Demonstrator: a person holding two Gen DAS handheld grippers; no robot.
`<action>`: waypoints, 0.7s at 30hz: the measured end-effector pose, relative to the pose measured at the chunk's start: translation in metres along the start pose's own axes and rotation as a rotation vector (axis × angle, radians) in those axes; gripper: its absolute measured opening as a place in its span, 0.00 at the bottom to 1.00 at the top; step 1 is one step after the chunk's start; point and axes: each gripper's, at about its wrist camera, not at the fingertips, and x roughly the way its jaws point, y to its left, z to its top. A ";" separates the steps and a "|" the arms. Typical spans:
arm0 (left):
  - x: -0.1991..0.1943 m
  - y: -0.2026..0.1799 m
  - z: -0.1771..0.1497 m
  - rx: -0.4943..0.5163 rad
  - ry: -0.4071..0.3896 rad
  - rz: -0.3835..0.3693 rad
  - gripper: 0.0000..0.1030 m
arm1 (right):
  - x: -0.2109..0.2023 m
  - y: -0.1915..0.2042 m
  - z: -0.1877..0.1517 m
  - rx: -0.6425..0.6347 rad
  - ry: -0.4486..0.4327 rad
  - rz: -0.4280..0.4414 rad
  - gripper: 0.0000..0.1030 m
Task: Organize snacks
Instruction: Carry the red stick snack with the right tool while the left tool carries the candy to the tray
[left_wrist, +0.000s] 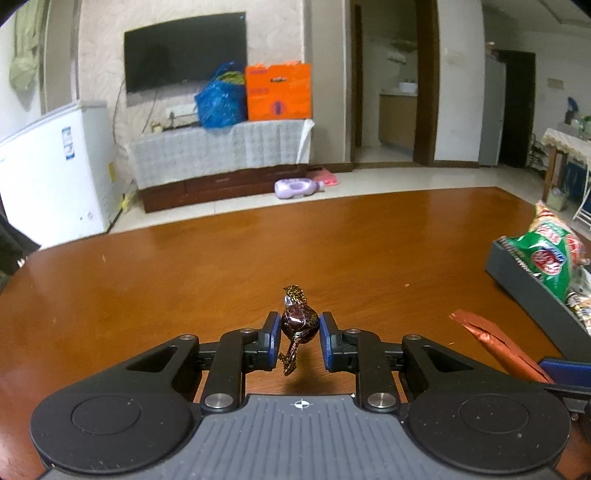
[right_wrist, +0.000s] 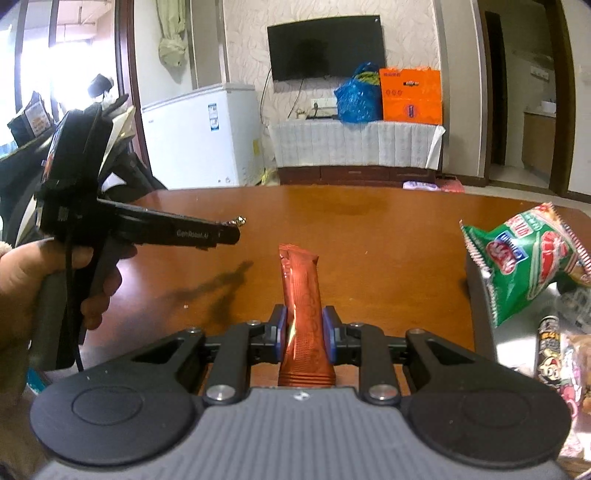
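Note:
My left gripper (left_wrist: 298, 328) is shut on a dark brown wrapped candy (left_wrist: 298, 322) with gold twisted ends, held above the wooden table (left_wrist: 221, 266). My right gripper (right_wrist: 306, 332) is shut on a long orange-red snack stick pack (right_wrist: 301, 295), also above the table. The pack's end shows in the left wrist view (left_wrist: 491, 343). A grey bin (left_wrist: 532, 291) at the right holds a green snack bag (left_wrist: 546, 258) and other packets; the green bag (right_wrist: 517, 266) and bin also show at the right of the right wrist view. The left gripper (right_wrist: 236, 223), in a hand, shows there at left.
Beyond the table stand a white freezer (right_wrist: 199, 136), a TV (right_wrist: 325, 46) on the wall, and a covered cabinet with a blue bag (right_wrist: 358, 98) and orange box (right_wrist: 412, 96). A purple bottle (left_wrist: 297, 187) lies on the floor.

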 end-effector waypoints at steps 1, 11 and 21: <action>-0.003 -0.004 0.002 0.004 -0.004 -0.002 0.23 | -0.005 -0.001 0.000 0.001 -0.008 -0.003 0.20; -0.018 -0.040 0.011 0.043 -0.033 -0.060 0.23 | -0.059 -0.004 0.005 0.001 -0.076 -0.034 0.20; -0.032 -0.074 0.005 0.099 -0.063 -0.139 0.23 | -0.097 -0.007 0.007 0.026 -0.101 -0.058 0.20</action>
